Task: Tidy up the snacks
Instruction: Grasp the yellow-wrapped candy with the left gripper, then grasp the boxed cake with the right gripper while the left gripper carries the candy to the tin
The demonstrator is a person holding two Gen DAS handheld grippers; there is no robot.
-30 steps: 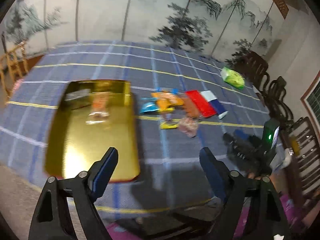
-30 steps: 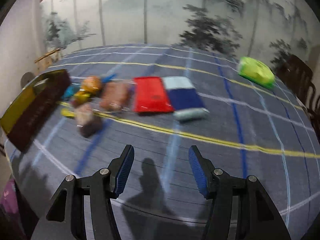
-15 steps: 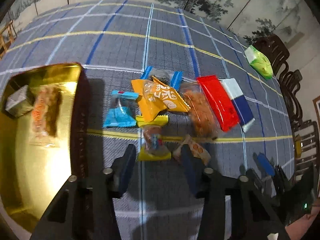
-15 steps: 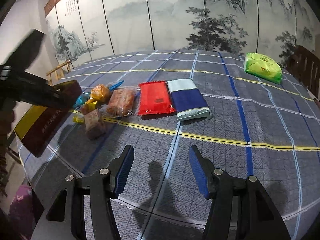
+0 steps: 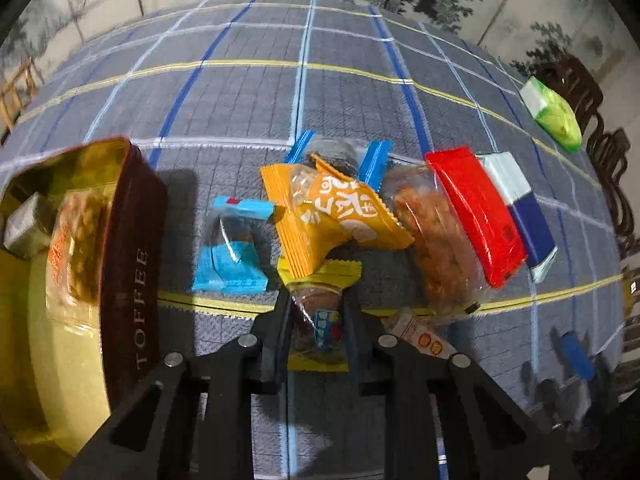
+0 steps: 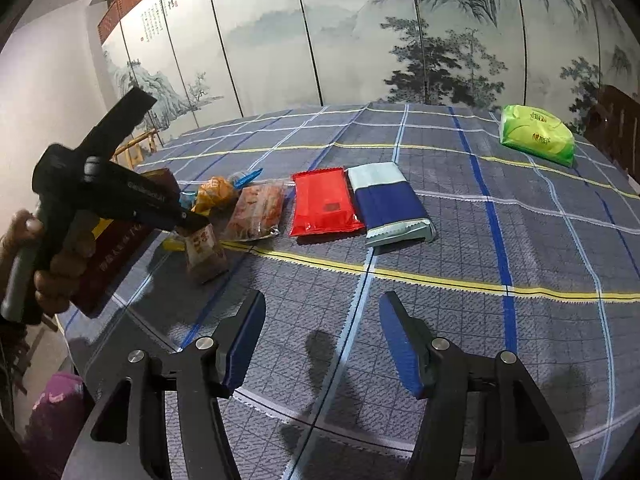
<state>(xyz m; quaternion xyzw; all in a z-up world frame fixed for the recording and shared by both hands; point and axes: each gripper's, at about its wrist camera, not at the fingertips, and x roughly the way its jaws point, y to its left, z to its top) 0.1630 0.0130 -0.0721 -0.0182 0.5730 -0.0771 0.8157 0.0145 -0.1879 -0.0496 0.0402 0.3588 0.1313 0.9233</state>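
1. Left gripper [image 5: 318,320]: jaws narrow, closed on yellow-ended candy [image 5: 318,322] lying on tabletop [image 5: 240,100], beside toffee tin [image 5: 132,264].
2. Candy long axis runs along fingers, pointing away from camera.
3. Right gripper [image 6: 322,344]: jaws wide, holding nothing, above tabletop.

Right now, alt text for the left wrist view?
The left gripper is closed around a yellow-ended snack packet on a blue plaid tablecloth. Beyond it lie orange, blue, clear, red and navy packets. A gold TOFFEE tin at left holds two snacks.
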